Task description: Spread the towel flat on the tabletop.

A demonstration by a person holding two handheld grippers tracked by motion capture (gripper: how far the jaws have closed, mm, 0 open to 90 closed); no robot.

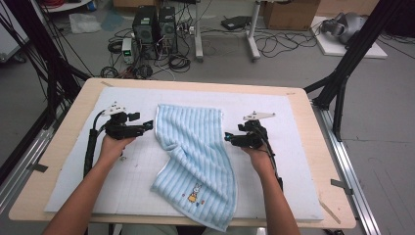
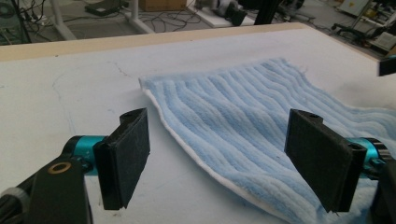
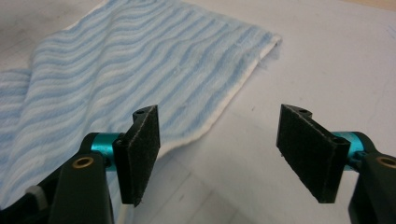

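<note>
We held the left gripper [image 1: 148, 126] and right gripper [image 1: 228, 138] beside the folded blue striped towel [image 1: 195, 156], jaws apart.

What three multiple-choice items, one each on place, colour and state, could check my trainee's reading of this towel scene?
1. Where does the towel lie?
A. between the two hand-held grippers
B. on the floor
C. left of both

2. What colour are its stripes?
A. red
B. green
C. light blue and white

3. How do the left hand-held gripper jaws stand?
A. shut on the towel
B. open, holding nothing
C. shut on a cup

Answers: 1 A, the left and right hand-held gripper flank it; 2 C, the pile shows it; 3 B, pads apart.
</note>
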